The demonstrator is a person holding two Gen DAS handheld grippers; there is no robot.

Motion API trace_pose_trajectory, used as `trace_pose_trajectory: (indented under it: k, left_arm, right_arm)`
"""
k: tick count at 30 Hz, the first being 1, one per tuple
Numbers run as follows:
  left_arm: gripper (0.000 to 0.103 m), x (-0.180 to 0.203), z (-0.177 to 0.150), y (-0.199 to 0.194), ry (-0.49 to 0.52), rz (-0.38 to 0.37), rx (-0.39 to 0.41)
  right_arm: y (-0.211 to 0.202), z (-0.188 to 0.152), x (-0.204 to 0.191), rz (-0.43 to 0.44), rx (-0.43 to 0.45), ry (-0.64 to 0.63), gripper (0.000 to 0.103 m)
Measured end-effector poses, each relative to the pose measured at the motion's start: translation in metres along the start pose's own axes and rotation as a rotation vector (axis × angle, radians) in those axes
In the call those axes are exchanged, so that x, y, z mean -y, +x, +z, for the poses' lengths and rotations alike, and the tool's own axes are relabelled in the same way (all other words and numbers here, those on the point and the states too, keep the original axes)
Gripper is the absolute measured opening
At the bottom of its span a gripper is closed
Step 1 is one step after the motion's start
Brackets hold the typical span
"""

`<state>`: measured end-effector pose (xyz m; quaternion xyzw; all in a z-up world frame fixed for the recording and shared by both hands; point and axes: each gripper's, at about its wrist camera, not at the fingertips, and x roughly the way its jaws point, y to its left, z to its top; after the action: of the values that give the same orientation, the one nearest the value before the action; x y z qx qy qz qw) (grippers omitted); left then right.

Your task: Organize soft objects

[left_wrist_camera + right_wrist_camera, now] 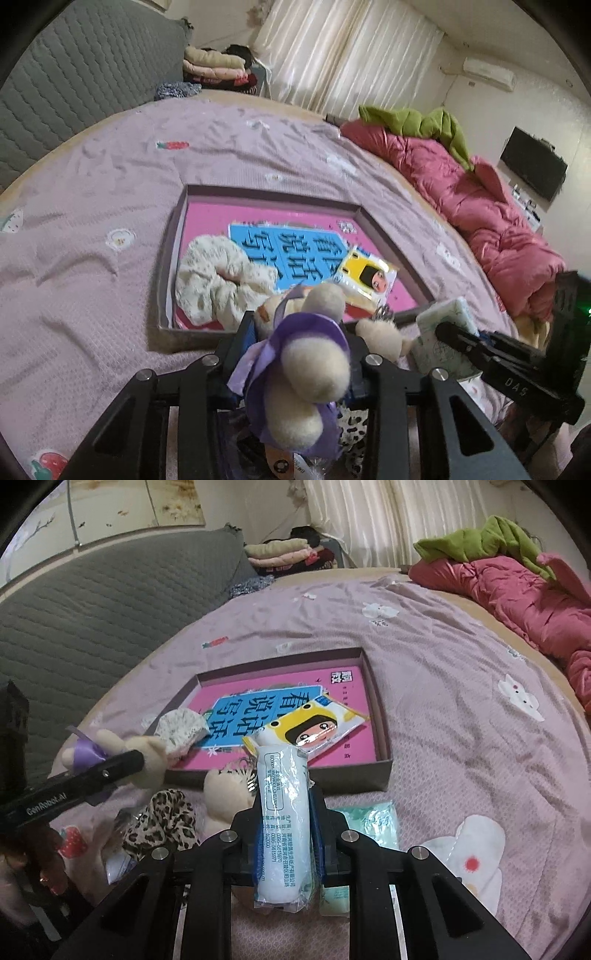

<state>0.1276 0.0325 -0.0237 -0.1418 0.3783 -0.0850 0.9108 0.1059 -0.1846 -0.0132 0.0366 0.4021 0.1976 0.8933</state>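
While the left gripper (295, 354) grasps a plush toy in a purple dress (306, 365), the right gripper (284, 830) clamps a white tissue pack (282, 827). Both hang over the bed's near edge, just short of the shallow box (380, 720).

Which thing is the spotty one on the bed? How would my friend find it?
Start at the shallow box with the pink book on the purple bedsheet. On the sheet just in front of the box's near left corner lies the leopard-print cloth, beside a cream plush ball. Nothing else there has brown-and-black spots.
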Motion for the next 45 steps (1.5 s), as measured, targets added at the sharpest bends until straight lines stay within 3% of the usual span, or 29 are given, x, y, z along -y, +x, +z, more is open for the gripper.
trace_pose_trajectory:
  k: [17,45]
  left_arm:
    - [0.038,0.002,0.008,-0.015,0.008,0.025,0.086]
    - [0.038,0.006,0.023,0.002,0.006,0.051,0.102]
  right_arm:
    - [-0.008,0.012,-0.005,0.007,0.065,-0.020,0.021]
    - [-0.006,0.043,0.004,-0.011,0.135,-0.042,0.021]
